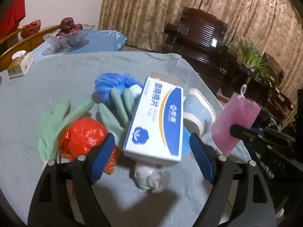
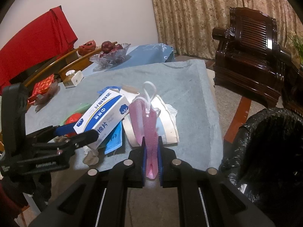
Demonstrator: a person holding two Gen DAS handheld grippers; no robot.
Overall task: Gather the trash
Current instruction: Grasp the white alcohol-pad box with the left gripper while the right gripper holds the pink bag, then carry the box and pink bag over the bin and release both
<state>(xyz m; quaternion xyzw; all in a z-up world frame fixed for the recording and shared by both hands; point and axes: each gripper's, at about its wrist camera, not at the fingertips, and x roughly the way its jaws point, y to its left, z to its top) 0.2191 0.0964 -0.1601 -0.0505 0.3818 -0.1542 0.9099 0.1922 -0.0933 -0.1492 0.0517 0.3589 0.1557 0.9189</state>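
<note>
My right gripper (image 2: 151, 151) pinches a pink mesh pouch (image 2: 147, 124) upright between pressed pads, its white loop at twelve o'clock. My left gripper (image 1: 151, 147) stands spread around a white-and-blue box (image 1: 157, 117), pads not pressing it. At nine o'clock lies a red bag (image 1: 81, 136) over green gloves (image 1: 55, 121); the black-lined bin (image 2: 265, 143) sits at three o'clock of the right gripper.

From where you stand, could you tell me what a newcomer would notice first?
Probably the white-and-blue box, tilted atop the trash pile between the left gripper's open fingers. Next, the pink sponge pinched upright in the right gripper at the near table edge. The black-lined bin gapes at lower right.
</note>
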